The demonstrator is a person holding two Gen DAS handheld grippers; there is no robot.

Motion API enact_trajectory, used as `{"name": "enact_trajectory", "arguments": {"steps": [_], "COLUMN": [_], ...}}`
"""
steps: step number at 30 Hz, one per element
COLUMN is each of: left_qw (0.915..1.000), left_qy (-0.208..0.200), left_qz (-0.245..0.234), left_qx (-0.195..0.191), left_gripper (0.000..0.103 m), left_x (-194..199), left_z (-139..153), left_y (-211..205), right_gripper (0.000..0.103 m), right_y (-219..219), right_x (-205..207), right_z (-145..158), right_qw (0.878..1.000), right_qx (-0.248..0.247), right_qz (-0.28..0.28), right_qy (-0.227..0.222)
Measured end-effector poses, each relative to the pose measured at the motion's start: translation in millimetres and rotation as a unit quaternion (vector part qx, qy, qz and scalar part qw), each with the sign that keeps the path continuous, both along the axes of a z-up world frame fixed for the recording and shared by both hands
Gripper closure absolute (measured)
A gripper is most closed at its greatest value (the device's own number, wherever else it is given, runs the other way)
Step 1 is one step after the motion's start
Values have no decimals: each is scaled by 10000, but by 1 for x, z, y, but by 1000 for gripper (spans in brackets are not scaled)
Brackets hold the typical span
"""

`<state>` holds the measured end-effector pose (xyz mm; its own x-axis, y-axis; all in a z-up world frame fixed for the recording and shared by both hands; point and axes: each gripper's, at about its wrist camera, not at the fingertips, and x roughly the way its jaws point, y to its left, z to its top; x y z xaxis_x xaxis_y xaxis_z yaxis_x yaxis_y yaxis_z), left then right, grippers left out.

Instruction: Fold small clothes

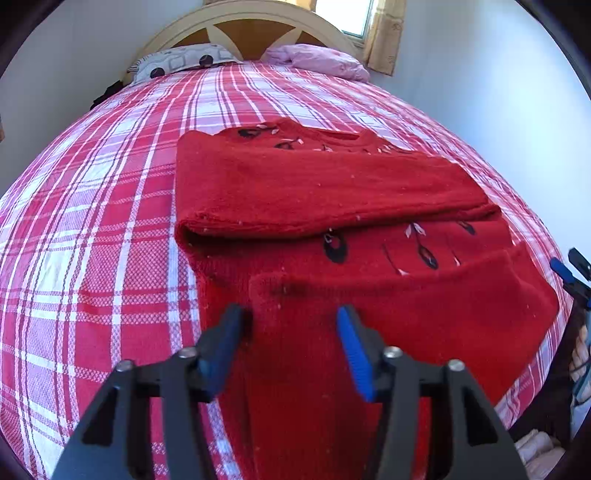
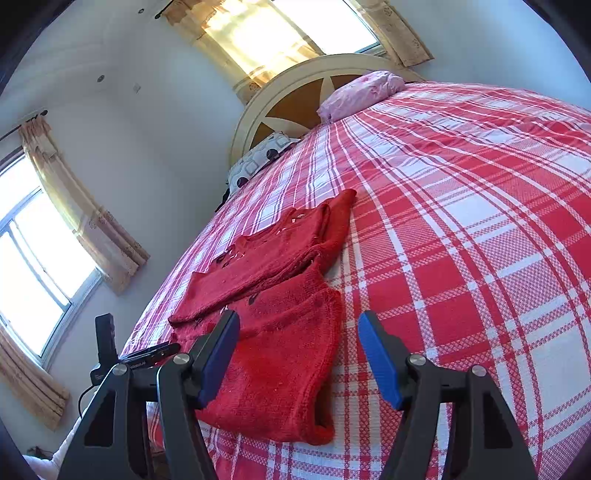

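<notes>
On the bed, left wrist view: red knitted sweater [image 1: 332, 192] lies flat on the red-and-white plaid bedspread [image 1: 92, 221], partly folded. One sleeve is laid across the upper body; a second fold of red knit covers the near edge. Dark oval motifs with pale leaf shapes show on the front panel between the folds and near the neckline. Left gripper [image 1: 291, 317] hangs over the near fold, blue pads apart; red knit lies between and under the fingers, pads not pressing on it. Right gripper [image 1: 570, 269] shows only as blue and black tips at the right edge, off the sweater. Patterned pillow [image 1: 177, 62] and pink pillow [image 1: 317, 61] sit against the cream headboard [image 1: 255, 22]. No readable writing on the garment.

Right wrist view: same sweater [image 2: 273, 332] seen from its side, near the bed's left edge. Right gripper [image 2: 299, 328] has its jaws spread wide, nothing clamped; the left finger overlaps the sweater's edge in the picture, the right finger stands over bare plaid [image 2: 461, 258]. A black device [image 2: 107, 343] stands at the left, with small lettering too blurred to read. Curtained windows [image 2: 40, 258] on the walls.
</notes>
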<state>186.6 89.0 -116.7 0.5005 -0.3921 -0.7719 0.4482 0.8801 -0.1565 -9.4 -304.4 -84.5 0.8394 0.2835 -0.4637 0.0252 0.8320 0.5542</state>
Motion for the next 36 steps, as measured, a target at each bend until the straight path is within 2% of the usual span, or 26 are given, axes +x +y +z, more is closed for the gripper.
{"name": "enact_trajectory", "arguments": {"steps": [3,4,6,7,10,11,13,15,17,19,22,25,26,27,28,29,32,36], "left_qw": [9999,9999,10000,10000,9999,9998,9979,9906,9855,9839,9874,9902,9903,9904,9903,9901,9910,9920], "left_qy": [-80,-85,-69,-60,-110,-101,-12,3,-74,-116,-20,125,151,172,186,191,172,125], "left_qz": [62,88,32,-11,-20,14,140,294,470,534,581,635,645,663,673,680,643,537], "left_qx": [102,100,17,-35,-64,-194,-637,-1334,-1630,-1701,-1470,-1239,-1223,-1205,-1201,-1210,-1165,-1139], "left_gripper": [42,44,69,88,92,93,93,93,93,94,93,93,93,93,93,93,92,91], "left_x": [-1,-1,-5,-6,-11,-12,-14,-19,-24,-27,-24,-17,-16,-15,-16,-16,-16,-15], "left_z": [-2,-2,0,2,6,7,10,16,21,21,14,2,0,-3,-4,-5,-4,-3], "left_y": [-6,-6,-9,-9,-8,-3,9,28,39,42,34,25,24,23,25,25,26,24], "right_gripper": [35,35,35,35,35,35,35,35,35,35,35,36,40,63,76,83,88,88], "right_y": [0,-1,-4,-4,-2,0,2,3,5,8,18,32,39,47,53,57,65,67], "right_x": [-1,-2,-2,-2,-1,0,2,6,15,29,48,63,65,67,68,67,57,51], "right_z": [3,3,3,2,3,3,2,0,-5,-11,-19,-25,-25,-25,-25,-25,-19,-16], "right_qw": [10000,10000,9999,9999,9990,9985,9974,9970,9964,9953,9922,9856,9820,9770,9722,9690,9630,9642], "right_qx": [-58,-64,-93,-133,-436,-536,-711,-767,-808,-867,-1069,-1502,-1726,-1973,-2189,-2336,-2608,-2544], "right_qz": [-26,-39,-83,-106,-86,-66,-10,56,127,238,365,421,458,520,524,512,577,706], "right_qy": [-42,-53,-43,-27,16,34,72,120,226,369,537,651,608,614,646,617,367,244]}}
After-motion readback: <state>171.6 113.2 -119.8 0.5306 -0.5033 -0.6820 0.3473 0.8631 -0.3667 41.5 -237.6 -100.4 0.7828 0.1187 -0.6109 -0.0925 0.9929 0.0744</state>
